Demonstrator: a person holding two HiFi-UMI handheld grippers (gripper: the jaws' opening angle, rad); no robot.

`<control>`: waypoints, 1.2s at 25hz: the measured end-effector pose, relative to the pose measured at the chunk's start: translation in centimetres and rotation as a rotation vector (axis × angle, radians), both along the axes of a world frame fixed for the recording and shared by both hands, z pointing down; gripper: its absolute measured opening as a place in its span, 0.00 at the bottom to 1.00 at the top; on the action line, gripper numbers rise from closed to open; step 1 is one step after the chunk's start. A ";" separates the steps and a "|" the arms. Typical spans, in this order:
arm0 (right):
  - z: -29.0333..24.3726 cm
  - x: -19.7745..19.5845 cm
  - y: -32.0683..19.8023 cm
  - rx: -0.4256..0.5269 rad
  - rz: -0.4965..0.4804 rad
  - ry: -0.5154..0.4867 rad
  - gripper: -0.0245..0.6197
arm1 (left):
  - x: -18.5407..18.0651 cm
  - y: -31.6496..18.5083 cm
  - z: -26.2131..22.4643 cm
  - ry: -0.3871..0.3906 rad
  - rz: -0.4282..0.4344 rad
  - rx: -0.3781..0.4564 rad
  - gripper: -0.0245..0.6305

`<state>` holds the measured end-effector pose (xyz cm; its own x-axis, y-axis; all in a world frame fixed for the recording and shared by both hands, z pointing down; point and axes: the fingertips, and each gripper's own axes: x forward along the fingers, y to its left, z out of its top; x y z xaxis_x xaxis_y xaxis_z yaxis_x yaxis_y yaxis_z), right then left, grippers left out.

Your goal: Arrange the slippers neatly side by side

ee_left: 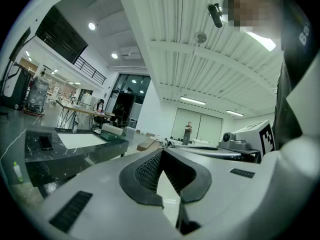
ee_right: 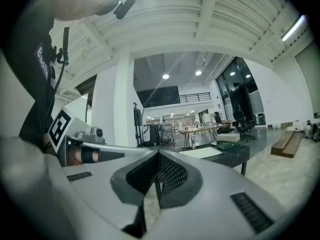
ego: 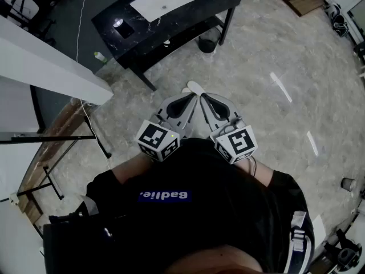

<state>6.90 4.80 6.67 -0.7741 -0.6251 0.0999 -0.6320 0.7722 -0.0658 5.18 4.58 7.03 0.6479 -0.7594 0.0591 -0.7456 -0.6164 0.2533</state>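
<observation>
Over stone floor (ego: pixel 274 56) by a black table (ego: pixel 142 24), left gripper (ego: pixel 185 91) and right gripper (ego: pixel 195 87) have fingers closed

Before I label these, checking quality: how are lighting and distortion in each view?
Head view: dim, bluish, fisheye bends the black table. Left gripper view: ceiling light glares at upper right. Right gripper view: dark round vignette, ceiling beams bowed.

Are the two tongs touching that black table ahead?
Apart. The head view shows bare floor between the black table and the tips of the left tongs and right tongs; the left gripper view shows the table well beyond them.
</observation>
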 end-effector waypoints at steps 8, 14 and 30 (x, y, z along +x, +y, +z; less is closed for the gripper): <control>0.3 -0.3 0.1 -0.015 -0.009 -0.003 0.04 | -0.1 0.0 0.3 -0.003 0.011 -0.004 0.03; 0.4 0.0 0.2 -0.018 -0.015 0.005 0.04 | 0.2 0.1 0.4 -0.001 0.009 -0.008 0.03; 8.9 1.1 -3.5 -0.189 -0.037 0.040 0.04 | -1.2 -2.8 6.5 0.004 -0.121 -0.073 0.03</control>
<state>7.97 1.25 15.52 -0.7895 -0.5633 0.2439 -0.6082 0.7714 -0.1873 3.98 1.74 13.57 0.5520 -0.8259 0.1148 -0.8123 -0.5015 0.2978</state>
